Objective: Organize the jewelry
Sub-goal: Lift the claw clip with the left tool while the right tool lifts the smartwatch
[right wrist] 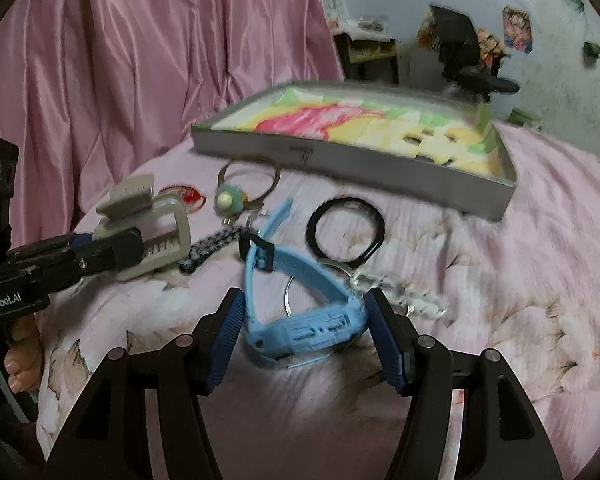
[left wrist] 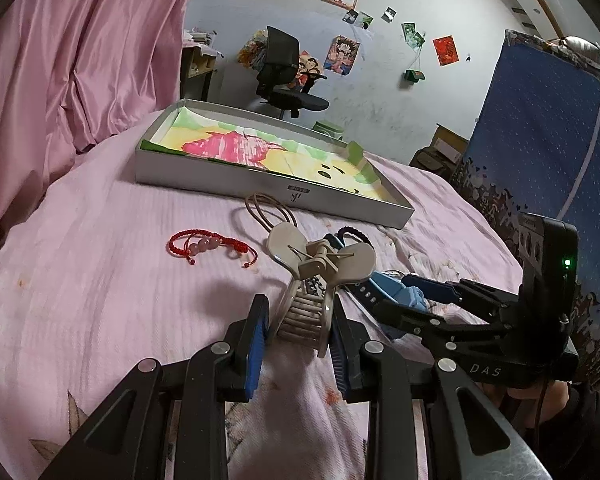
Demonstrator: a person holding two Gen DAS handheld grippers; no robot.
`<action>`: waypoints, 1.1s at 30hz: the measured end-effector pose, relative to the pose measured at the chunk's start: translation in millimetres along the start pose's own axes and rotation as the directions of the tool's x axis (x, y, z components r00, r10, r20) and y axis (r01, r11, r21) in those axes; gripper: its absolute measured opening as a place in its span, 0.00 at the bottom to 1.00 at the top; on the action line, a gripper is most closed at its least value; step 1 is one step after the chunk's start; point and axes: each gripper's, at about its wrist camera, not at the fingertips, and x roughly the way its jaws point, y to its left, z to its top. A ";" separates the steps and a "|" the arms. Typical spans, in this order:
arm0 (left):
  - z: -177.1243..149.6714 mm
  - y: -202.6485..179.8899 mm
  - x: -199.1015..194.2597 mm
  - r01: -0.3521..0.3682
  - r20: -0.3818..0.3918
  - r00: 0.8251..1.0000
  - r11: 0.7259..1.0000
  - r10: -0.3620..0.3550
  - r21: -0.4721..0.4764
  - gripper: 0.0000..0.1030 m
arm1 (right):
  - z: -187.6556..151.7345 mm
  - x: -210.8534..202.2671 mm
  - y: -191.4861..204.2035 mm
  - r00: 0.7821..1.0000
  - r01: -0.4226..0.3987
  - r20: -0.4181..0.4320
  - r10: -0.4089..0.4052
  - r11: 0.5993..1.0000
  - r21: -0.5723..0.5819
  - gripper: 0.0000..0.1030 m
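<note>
A beige hair claw clip sits between the blue pads of my left gripper, which is shut on it just above the pink bedspread; the right wrist view shows the same clip at the tip of the left gripper. My right gripper is closed against both sides of a light blue watch, whose strap arches upward. The left wrist view also catches the right gripper on the watch. A shallow grey box with a colourful lining lies behind.
Loose on the bedspread are a red braided bracelet, a beige cord loop, a black hair tie, a clear bead bracelet, and a green ball charm on a ring. Pink curtain hangs left.
</note>
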 end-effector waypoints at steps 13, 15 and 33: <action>3.5 -2.3 -2.2 0.002 0.019 1.000 1.000 -0.002 -0.004 0.26 | -2.6 -15.9 -1.6 0.997 0.004 0.082 -0.005 1.000 0.012 0.52; 7.7 -3.6 -4.9 0.004 0.035 0.999 1.000 -0.004 -0.005 0.26 | -1.7 -23.7 -1.0 0.993 0.003 0.120 -0.004 1.000 0.013 0.52; 92.4 7.0 23.3 -0.024 0.149 0.988 0.998 0.032 -0.056 0.26 | 73.1 -18.4 -46.1 0.970 0.055 0.230 -0.083 0.990 0.126 0.52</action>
